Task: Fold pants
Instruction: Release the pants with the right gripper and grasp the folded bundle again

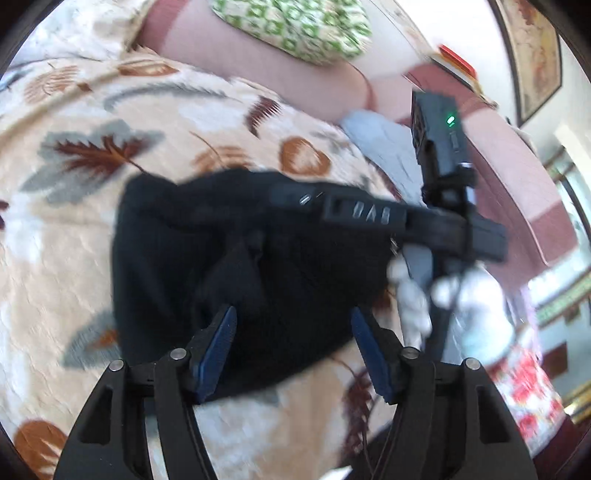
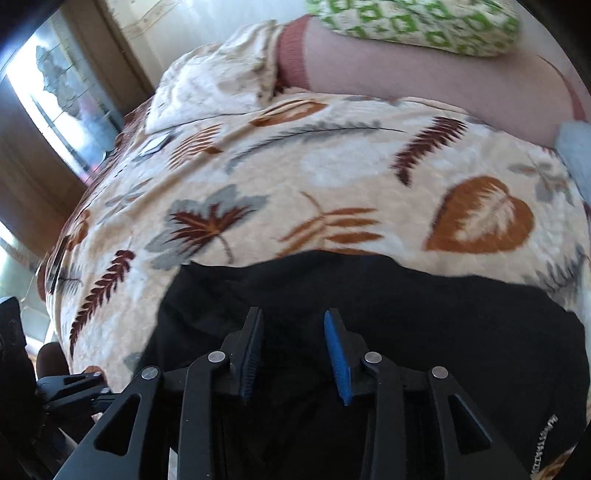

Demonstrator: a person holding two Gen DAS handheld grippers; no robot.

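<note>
Two grippers were seen above a bed covered by a leaf-patterned blanket (image 2: 332, 177). The black pants (image 1: 229, 266) were laid bunched on that blanket, toward its near edge, with blanket showing on the far side and to the left in both views. The left gripper (image 1: 293, 354) was held over the pants with its jaws spread; nothing was pinched between the blue pads (image 1: 218, 354), and only dark cloth was seen beyond the gap. The right gripper (image 2: 293, 356) was likewise pointed down at the pants (image 2: 369, 332), its jaws parted less widely, with no fold caught between them. In the left wrist view the other gripper's body (image 1: 373, 216) was seen crossing above the pants, held by a white-gloved hand (image 1: 461, 295) at the right. A green-patterned pillow (image 2: 417, 22) was seen at the far edge of the bed, on a pink sheet (image 2: 406, 77).
</note>
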